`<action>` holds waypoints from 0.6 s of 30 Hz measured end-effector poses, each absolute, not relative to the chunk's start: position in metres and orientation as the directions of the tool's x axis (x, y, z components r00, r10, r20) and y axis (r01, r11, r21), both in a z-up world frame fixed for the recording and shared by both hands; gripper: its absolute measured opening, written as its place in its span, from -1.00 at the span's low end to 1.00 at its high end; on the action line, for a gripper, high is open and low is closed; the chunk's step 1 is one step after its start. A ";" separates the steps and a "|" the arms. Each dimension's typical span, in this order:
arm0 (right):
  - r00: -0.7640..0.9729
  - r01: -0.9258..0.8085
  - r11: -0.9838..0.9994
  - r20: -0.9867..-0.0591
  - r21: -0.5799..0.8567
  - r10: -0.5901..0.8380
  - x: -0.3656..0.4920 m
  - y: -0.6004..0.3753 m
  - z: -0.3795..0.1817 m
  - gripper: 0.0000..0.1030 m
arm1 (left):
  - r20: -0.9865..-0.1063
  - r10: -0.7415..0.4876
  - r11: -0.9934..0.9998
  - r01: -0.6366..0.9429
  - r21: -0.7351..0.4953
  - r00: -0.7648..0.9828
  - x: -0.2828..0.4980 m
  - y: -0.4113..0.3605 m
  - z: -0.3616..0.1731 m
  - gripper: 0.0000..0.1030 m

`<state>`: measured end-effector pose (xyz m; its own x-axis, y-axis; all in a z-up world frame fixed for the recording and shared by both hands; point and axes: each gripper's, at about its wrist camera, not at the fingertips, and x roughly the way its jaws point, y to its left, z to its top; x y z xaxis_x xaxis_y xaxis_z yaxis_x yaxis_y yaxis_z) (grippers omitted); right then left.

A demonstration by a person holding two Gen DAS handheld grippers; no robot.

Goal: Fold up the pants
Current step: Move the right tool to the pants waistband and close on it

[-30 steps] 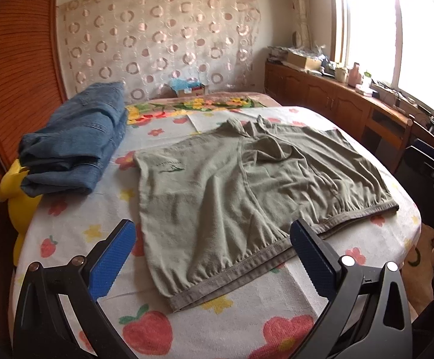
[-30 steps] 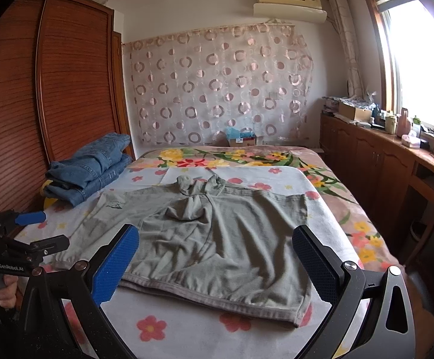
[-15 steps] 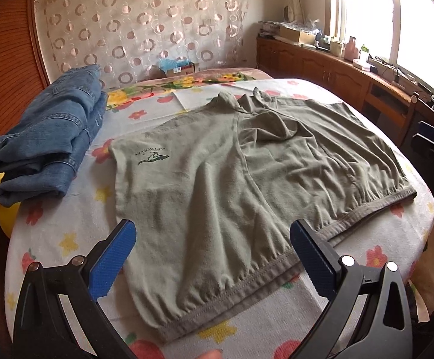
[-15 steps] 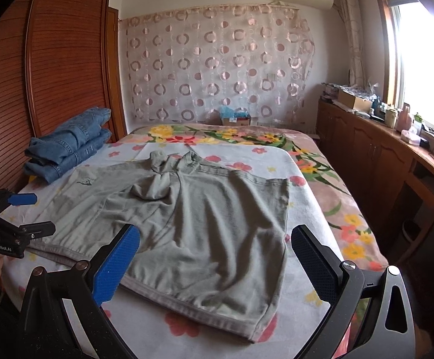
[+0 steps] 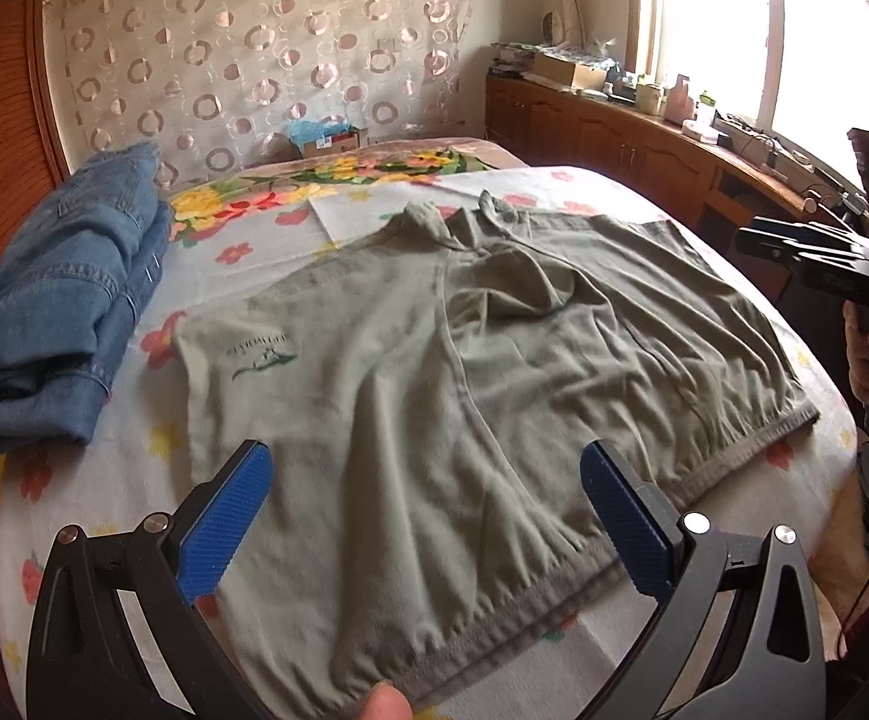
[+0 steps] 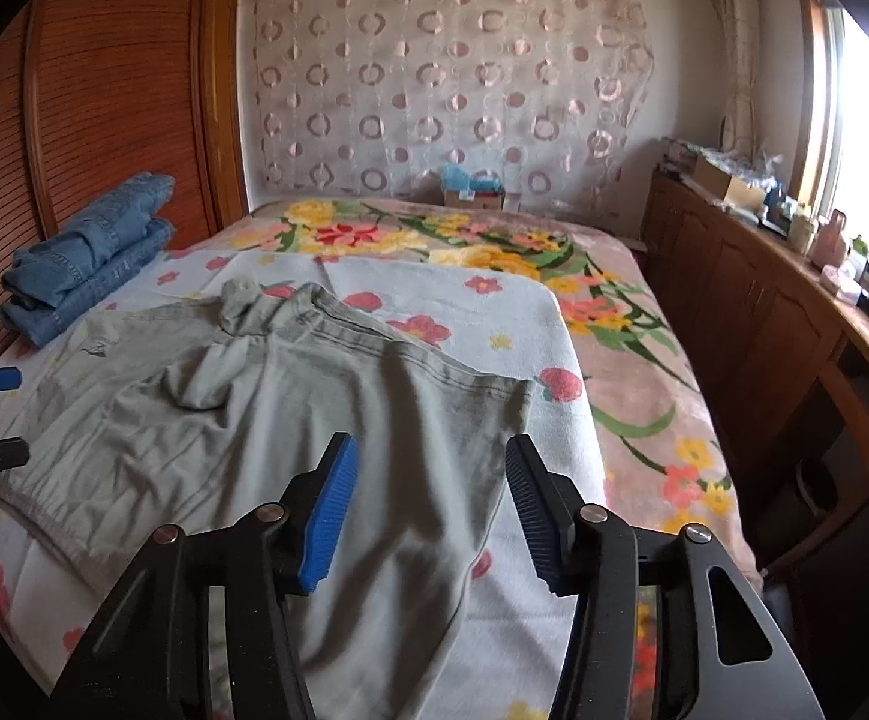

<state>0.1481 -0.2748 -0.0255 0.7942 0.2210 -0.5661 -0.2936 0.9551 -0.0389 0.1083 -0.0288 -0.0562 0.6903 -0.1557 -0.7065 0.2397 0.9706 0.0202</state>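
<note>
Left claw [image 5: 425,516] spread wide, angled downward, nothing between pads. Right claw [image 6: 428,510] closing, half narrowed, gripping nothing.

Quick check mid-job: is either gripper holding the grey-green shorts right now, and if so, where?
Neither. The left gripper stands open over the grey-green shorts near the waistband. The right gripper is closing above the fabric, its fingers not yet pressing it.
</note>
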 end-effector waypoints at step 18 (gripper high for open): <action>0.664 -0.225 0.973 -0.724 0.046 0.188 0.223 -0.285 -0.015 -0.71 | -0.733 -0.206 0.955 0.296 -0.007 0.648 0.125 -0.028 -0.067 1.00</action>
<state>0.2231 -0.2847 -0.0153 0.6638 0.1879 -0.7240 -0.2253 0.9732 0.0461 0.1252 -0.0279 -0.0672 0.6483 -0.2062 -0.7329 0.2960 0.9552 -0.0069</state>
